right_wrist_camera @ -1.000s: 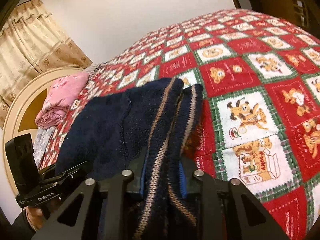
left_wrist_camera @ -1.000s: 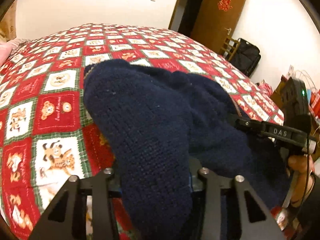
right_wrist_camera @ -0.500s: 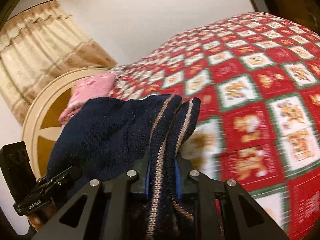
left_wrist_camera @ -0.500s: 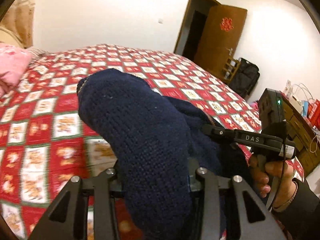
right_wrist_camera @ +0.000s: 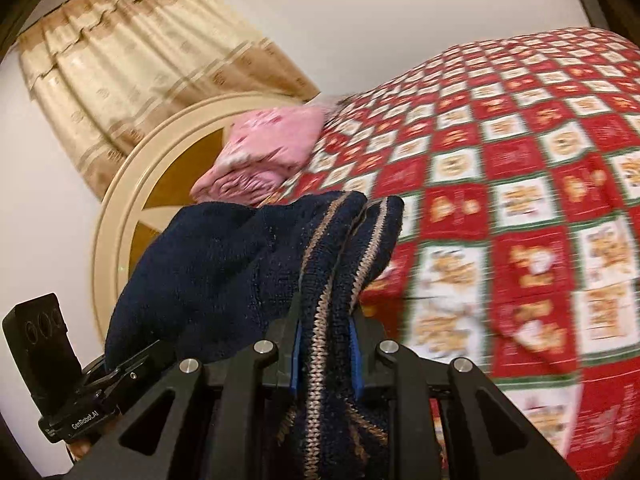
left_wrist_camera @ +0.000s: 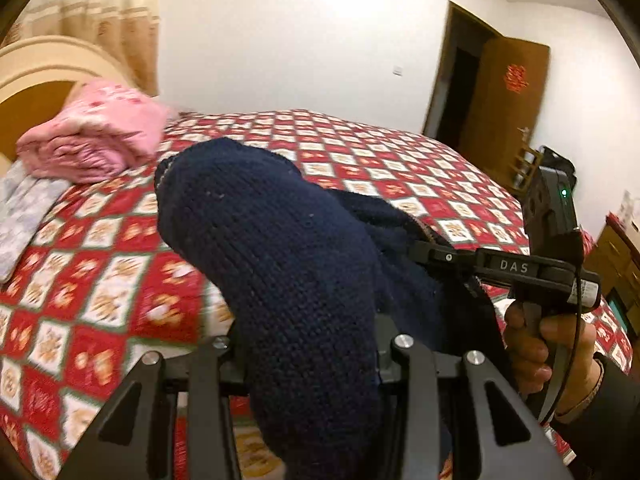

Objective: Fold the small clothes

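Holding a navy knitted sweater (left_wrist_camera: 288, 280) aloft over the red patchwork bed (left_wrist_camera: 100, 292), left hand-held gripper (left_wrist_camera: 308, 354) and right hand-held gripper (right_wrist_camera: 326, 336) each clamp its fabric; folding looks barely begun.

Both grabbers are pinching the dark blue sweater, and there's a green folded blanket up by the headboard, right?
Nearly. The folded blanket by the headboard is pink, not green; the left wrist view shows it well. The rest holds: the left gripper and the right gripper each pinch the dark blue sweater.
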`<state>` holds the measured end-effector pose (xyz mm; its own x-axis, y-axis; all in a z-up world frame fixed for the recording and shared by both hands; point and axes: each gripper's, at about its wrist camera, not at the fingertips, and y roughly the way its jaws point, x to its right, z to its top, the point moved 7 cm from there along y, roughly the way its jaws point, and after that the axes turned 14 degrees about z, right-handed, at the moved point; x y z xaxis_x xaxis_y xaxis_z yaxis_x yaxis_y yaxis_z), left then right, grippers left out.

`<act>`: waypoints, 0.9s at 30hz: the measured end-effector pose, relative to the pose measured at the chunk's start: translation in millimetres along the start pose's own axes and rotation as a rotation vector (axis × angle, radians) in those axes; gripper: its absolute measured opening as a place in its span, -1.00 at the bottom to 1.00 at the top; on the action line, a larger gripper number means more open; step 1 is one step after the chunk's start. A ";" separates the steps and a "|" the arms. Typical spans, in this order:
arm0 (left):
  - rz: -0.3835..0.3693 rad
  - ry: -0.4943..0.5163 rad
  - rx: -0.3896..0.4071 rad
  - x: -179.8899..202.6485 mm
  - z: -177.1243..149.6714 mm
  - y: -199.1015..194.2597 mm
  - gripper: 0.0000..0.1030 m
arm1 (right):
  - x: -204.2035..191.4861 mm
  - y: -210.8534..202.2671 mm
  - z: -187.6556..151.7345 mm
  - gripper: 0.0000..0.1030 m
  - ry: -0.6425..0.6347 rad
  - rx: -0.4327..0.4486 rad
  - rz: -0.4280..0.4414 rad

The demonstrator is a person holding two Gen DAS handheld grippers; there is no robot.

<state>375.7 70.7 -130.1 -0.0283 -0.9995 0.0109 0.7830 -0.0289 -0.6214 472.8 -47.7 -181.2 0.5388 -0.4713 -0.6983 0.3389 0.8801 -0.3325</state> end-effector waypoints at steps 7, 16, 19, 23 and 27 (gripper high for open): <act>0.069 -0.055 0.012 -57.9 -17.6 -15.7 -0.21 | -42.4 54.4 -12.7 -0.64 -0.048 -0.071 0.037; 0.108 -0.124 -0.012 -114.4 -37.0 -16.7 -0.21 | -66.9 105.2 -31.3 -0.64 -0.066 -0.137 0.072; 0.113 -0.142 -0.022 -127.9 -44.5 -16.5 -0.20 | -71.0 118.0 -36.1 -0.64 -0.067 -0.156 0.079; 0.117 -0.165 -0.031 -142.9 -53.8 -16.6 -0.20 | -75.5 132.6 -41.7 -0.64 -0.064 -0.178 0.085; 0.125 -0.175 -0.039 -154.8 -60.9 -14.6 -0.20 | -79.8 144.8 -46.7 -0.64 -0.072 -0.202 0.086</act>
<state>330.8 226.4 -170.4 0.1785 -0.9818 0.0652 0.7490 0.0927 -0.6560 442.9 120.1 -203.2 0.6151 -0.3909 -0.6848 0.1325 0.9074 -0.3989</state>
